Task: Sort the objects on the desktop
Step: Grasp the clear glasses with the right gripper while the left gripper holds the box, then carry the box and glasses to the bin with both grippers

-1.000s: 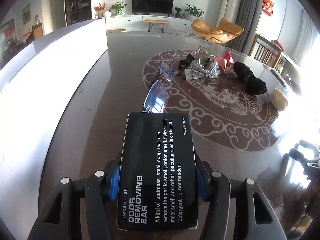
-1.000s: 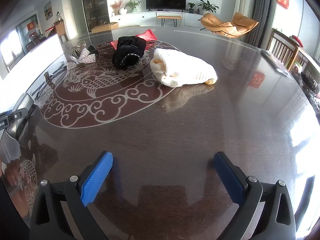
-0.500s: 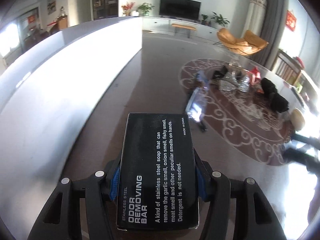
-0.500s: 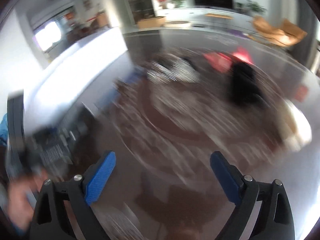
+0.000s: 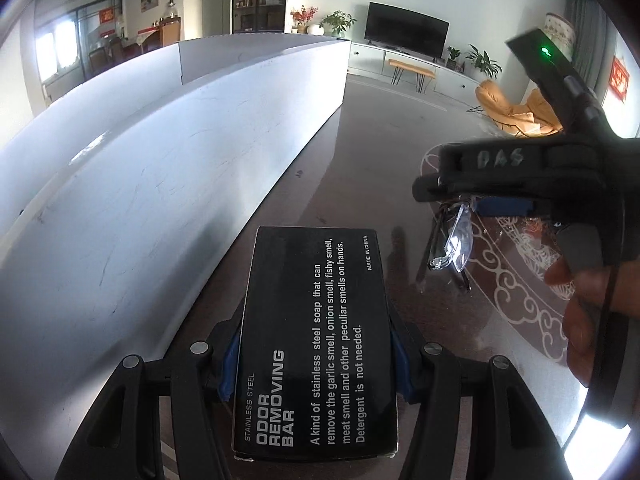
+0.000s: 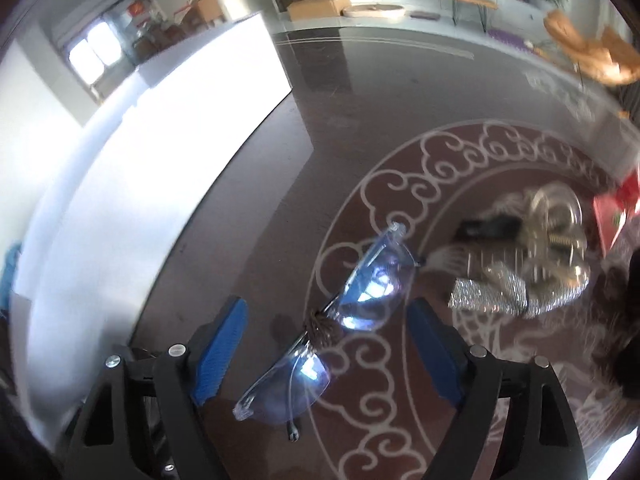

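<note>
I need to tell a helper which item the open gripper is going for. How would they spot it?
On the dark table, at the edge of its round scrollwork pattern, lie clear safety glasses between the right gripper's open fingers. Unlike the glittery silver bow beside them, they are transparent.

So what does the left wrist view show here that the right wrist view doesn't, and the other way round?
Only the left wrist view shows the black odor removing bar box clamped in the left hand-held gripper, plus the right hand-held gripper seen from outside, over the glasses.

Only the right wrist view shows the silver sequin bow, the red item and its own blue pads open either side of the glasses.

Both share the glasses, the white box wall and the patterned dark table.
</note>
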Tool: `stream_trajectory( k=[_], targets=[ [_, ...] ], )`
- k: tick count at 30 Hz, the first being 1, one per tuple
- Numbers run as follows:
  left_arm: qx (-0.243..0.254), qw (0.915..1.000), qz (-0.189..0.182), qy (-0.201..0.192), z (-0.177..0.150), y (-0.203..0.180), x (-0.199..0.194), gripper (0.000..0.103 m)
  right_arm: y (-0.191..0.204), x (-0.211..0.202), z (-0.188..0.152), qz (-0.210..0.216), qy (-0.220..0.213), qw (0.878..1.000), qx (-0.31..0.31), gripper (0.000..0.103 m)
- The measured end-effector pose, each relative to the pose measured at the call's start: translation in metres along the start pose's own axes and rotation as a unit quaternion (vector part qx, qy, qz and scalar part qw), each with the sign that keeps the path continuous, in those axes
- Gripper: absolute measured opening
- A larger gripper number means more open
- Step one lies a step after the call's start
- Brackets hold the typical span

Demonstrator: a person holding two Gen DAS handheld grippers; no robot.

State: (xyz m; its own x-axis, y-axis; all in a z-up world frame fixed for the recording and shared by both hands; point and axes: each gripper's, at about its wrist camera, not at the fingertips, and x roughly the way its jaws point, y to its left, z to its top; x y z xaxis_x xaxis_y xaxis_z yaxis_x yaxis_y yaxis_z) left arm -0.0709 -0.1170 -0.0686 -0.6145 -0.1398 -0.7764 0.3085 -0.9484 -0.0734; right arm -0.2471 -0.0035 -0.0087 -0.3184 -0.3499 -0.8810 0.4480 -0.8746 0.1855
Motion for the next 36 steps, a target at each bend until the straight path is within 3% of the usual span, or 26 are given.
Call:
stream_trajectory(
  k=[3,5,9,12,14,17,19,21,24,27,31,36],
  targets=[
    [0.003,1.0000,-0.004,0.000,0.001,-0.003,0.001,0.057,0.001,-0.006,-0.008,-0.020,-0.008,0.999,-0.036,0.028],
    [0.013,0.9996,-0.024,0.001,0.002,-0.008,0.002,0.057,-0.009,-0.015,-0.019,-0.019,-0.012,0.999,-0.041,0.022],
    [0.088,0.9944,-0.058,0.005,-0.004,-0.040,-0.001,0.058,-0.037,-0.045,-0.068,-0.014,-0.024,0.999,-0.043,0.021],
    [0.150,0.9846,-0.089,0.004,-0.011,-0.068,-0.003,0.058,-0.071,-0.076,-0.121,-0.030,-0.042,0.998,-0.035,0.021],
    [0.186,0.9788,-0.086,0.003,-0.013,-0.083,-0.004,0.059,-0.093,-0.098,-0.157,-0.051,-0.056,0.997,-0.020,0.021],
    [0.193,0.9783,-0.076,-0.001,-0.013,-0.090,-0.003,0.063,-0.122,-0.122,-0.194,-0.076,-0.077,0.994,0.002,0.027],
    [0.171,0.9820,-0.079,0.012,-0.009,-0.087,0.003,0.077,-0.132,-0.123,-0.203,-0.073,-0.079,0.994,0.019,0.032],
    [0.153,0.9848,-0.079,0.018,-0.006,-0.079,0.006,0.083,-0.135,-0.125,-0.203,-0.068,-0.094,0.993,0.027,0.044],
    [0.164,0.9834,-0.074,0.023,-0.013,-0.084,0.007,0.092,-0.131,-0.123,-0.204,-0.068,-0.104,0.992,0.028,0.059],
    [0.163,0.9834,-0.076,0.027,-0.017,-0.085,0.008,0.095,-0.117,-0.116,-0.199,-0.079,-0.114,0.990,0.018,0.070],
    [0.166,0.9826,-0.077,0.034,-0.022,-0.077,0.004,0.103,-0.105,-0.102,-0.191,-0.106,-0.105,0.989,-0.007,0.077],
    [0.167,0.9822,-0.078,0.035,-0.023,-0.077,0.003,0.103,-0.113,-0.106,-0.193,-0.075,-0.104,0.992,0.006,0.078]
  ],
)
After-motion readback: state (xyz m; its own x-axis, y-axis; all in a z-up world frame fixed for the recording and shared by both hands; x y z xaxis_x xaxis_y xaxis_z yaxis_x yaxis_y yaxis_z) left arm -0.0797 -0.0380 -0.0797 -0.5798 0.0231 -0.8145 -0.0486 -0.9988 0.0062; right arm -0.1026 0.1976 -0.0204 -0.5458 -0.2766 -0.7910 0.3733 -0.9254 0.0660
